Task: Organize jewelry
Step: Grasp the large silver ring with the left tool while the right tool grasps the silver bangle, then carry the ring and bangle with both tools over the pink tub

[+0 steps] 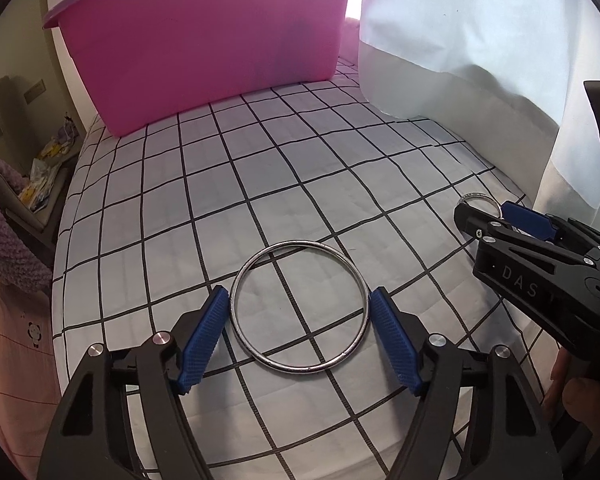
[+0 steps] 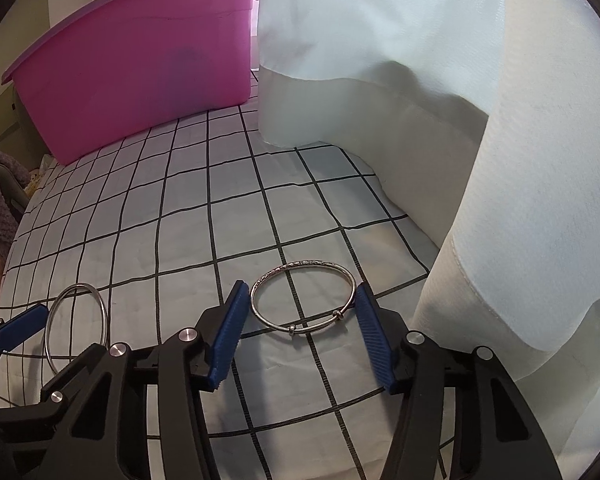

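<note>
A plain silver bangle (image 1: 242, 280) lies flat on the checked sheet (image 1: 220, 208). My left gripper (image 1: 298, 300) is open, its blue pads on either side of the bangle, close to its rim. A second, patterned silver bangle (image 2: 306, 266) with small beads lies further right. My right gripper (image 2: 300, 294) is open around it, pads beside its rim. The plain bangle also shows in the right wrist view (image 2: 100, 304). The right gripper shows in the left wrist view (image 1: 488, 214), with the patterned bangle (image 1: 482, 197) partly hidden behind it.
A large pink plastic bin (image 1: 204, 44) stands at the back of the bed. A white curtain (image 2: 440, 100) hangs along the right side and rests on the sheet. A chair with a purple blanket (image 1: 4, 220) stands left of the bed.
</note>
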### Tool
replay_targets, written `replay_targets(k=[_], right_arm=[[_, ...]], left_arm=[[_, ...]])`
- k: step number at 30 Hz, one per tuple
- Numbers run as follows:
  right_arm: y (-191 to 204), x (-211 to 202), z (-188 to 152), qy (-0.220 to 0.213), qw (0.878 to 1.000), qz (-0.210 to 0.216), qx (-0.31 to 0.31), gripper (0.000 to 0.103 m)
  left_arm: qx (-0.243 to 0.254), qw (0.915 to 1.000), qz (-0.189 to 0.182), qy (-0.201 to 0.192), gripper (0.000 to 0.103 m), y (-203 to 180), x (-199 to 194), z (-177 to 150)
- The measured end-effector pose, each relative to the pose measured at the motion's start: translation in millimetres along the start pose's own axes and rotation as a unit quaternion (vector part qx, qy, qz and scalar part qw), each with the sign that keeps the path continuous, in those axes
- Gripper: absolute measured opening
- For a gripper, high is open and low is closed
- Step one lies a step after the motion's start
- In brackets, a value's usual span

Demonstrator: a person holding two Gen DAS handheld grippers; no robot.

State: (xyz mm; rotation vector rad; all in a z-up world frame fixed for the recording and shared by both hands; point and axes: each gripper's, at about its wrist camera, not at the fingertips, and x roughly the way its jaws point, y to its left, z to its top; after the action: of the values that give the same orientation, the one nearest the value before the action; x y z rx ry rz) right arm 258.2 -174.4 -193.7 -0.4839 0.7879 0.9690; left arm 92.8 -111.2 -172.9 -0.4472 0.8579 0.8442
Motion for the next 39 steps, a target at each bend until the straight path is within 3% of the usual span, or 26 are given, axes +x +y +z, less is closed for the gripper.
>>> replay_targets(k=[18, 39], right_arm=[[5.8, -10.7, -0.3, -0.004, 1.0, 0.007, -0.004, 0.053], [33.1, -51.5, 9.4, -0.029, 0.999, 0.02, -0.001, 0.053]], left_arm=[[-0.021, 0.9997, 0.003, 0.01, 0.07, 28.0, -2.6, 4.5], [-0.033, 0.9985, 0.026, -0.034, 0.07, 71.8, -38.4, 25.4]])
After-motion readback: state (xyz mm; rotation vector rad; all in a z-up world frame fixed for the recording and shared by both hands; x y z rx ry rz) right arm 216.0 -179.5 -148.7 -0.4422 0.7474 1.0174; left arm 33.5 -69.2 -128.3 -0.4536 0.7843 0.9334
